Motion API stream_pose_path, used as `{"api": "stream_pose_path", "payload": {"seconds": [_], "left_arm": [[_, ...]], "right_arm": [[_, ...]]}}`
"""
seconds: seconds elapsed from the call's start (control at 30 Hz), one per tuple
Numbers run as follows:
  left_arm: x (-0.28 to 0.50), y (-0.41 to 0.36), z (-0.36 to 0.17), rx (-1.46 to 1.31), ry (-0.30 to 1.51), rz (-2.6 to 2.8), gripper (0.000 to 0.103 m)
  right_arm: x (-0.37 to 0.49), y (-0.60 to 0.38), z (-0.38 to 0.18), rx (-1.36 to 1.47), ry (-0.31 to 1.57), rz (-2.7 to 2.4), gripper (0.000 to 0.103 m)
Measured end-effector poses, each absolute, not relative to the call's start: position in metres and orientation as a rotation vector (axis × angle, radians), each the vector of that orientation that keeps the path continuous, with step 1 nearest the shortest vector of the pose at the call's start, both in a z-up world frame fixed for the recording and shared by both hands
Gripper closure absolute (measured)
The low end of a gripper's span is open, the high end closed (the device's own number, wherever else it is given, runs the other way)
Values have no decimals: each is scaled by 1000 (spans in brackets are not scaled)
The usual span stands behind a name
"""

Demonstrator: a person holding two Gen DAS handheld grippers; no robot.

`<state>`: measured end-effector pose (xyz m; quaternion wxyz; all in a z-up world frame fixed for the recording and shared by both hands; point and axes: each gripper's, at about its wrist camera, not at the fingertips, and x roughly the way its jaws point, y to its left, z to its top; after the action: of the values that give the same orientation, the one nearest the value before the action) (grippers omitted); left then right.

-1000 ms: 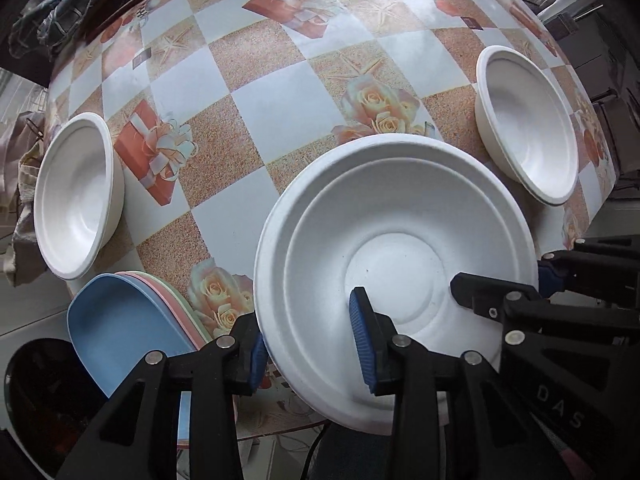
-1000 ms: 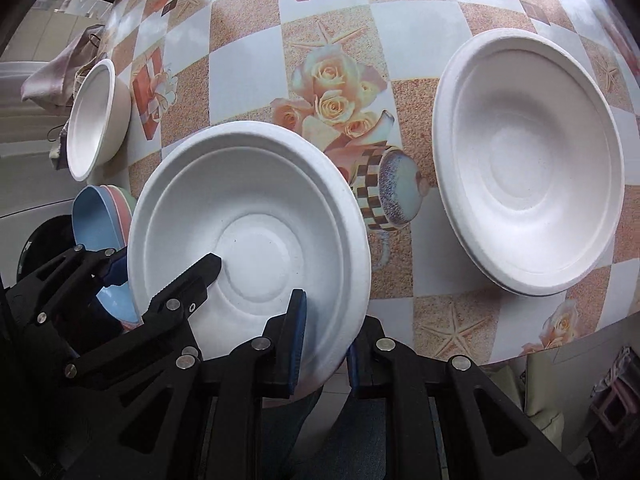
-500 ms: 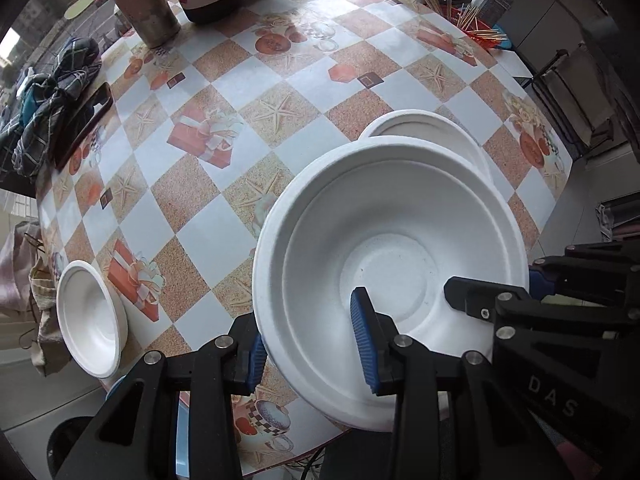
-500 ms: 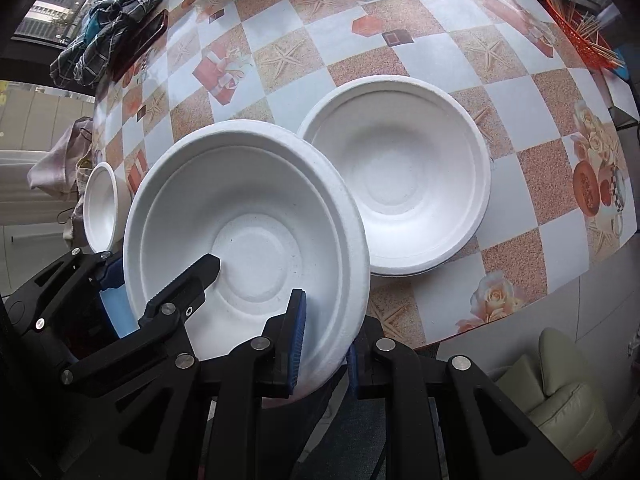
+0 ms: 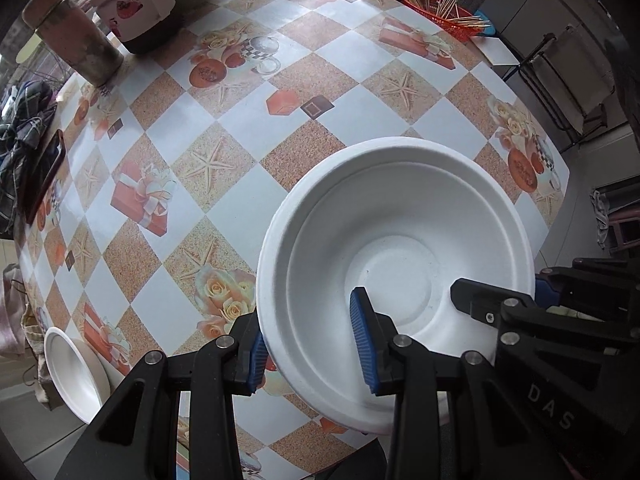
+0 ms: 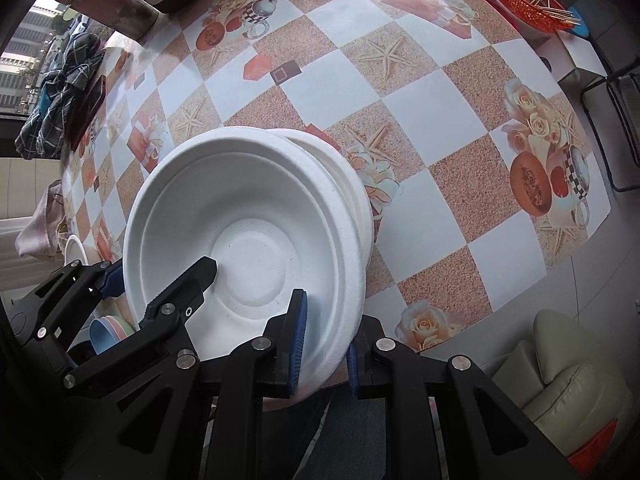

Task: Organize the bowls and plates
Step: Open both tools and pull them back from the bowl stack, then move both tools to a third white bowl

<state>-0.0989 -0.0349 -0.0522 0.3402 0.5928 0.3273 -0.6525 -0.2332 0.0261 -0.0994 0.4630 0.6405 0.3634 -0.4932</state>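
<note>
A large white bowl (image 5: 396,240) is held by both grippers at its near rim. My left gripper (image 5: 312,348) is shut on its left rim, one finger inside and one outside. My right gripper (image 6: 322,344) is shut on its right rim. In the right wrist view the held bowl (image 6: 248,240) sits over a second white bowl (image 6: 356,184) on the table, whose rim shows behind it. A small white bowl (image 5: 76,376) stands at the table's near left edge. Stacked blue and pink plates (image 6: 108,330) show low at the left.
The checked tablecloth (image 5: 248,128) covers the table. At the far side stand a brown jar (image 5: 76,40), a rice cooker (image 5: 140,8) and an orange basket of sticks (image 5: 440,12). A dark phone (image 5: 48,176) and checked cloth (image 5: 16,128) lie at left.
Both grippers have carried the large bowl to the right across the table. It now sits over the second white bowl, which stood apart from it before.
</note>
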Motion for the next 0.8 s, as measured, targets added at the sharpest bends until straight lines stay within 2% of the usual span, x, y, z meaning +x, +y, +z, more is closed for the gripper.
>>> {"api": "stream_pose_path", "payload": {"seconds": [0.13,0.2,0.23,0.33,0.37,0.4,0.43,0.47,0.5,0.8], "left_arm": [[-102,-43,-59,1536,881,-1685,63],[-103,-44,-62,1536,872,-1665,59],[-102,-45,-63,1540,866,-1656,55],[-94,-44,-62,1530,852,-1644,33],[-89,-43,-60,1517,847,-1644,32],[-83,-43,-59,1509,855,-1646,30],[-76,-42,-58,1502,881,-1653,25],[-69,-41,-56,1490,907,-1658,24],[-63,-40,-54,1481,927,-1661,24],[-22,0,-52,1525,1060,-1677,23]], "right_arm": [[-238,18,-107,1581,900,-1216,83],[-240,14,-109,1575,909,-1211,83],[-240,12,-110,1567,918,-1211,83],[-242,11,-111,1568,934,-1217,81],[-245,12,-111,1579,927,-1220,77],[-248,14,-111,1587,920,-1228,56],[-252,16,-110,1591,916,-1244,19],[-257,18,-109,1592,898,-1260,7],[-263,22,-105,1586,870,-1280,3],[-269,47,-93,1666,803,-1294,3]]}}
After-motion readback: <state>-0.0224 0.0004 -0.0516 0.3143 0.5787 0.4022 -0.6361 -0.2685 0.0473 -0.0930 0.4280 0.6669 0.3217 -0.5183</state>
